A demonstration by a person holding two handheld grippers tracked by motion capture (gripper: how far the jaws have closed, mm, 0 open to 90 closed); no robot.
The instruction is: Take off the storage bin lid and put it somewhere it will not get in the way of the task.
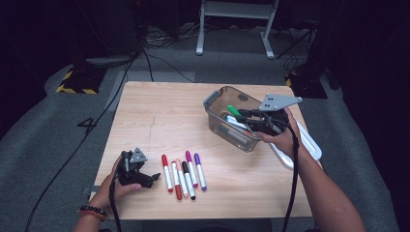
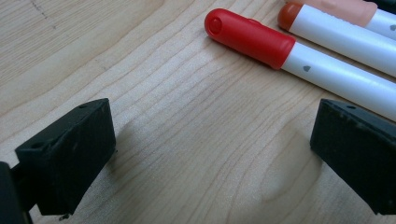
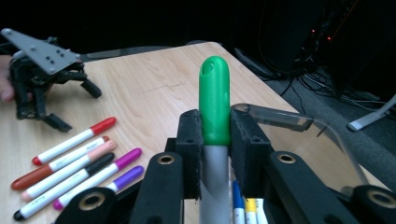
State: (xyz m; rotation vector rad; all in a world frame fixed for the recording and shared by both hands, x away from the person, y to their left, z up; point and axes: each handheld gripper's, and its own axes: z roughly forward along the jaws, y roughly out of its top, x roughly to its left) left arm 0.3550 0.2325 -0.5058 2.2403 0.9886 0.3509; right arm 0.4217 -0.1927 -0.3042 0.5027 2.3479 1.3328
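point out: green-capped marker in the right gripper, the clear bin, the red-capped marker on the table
green-capped marker (image 3: pixel 215 100), right gripper view, on its green cap above the jaws.
clear bin (image 1: pixel 212 99), high view, on its grey left handle.
red-capped marker (image 2: pixel 250 37), left gripper view, on its red cap.

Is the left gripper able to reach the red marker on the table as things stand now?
Probably yes. The left gripper rests on the table with its jaws open, right beside the red marker, the nearest in the row. Only bare wood lies between them.
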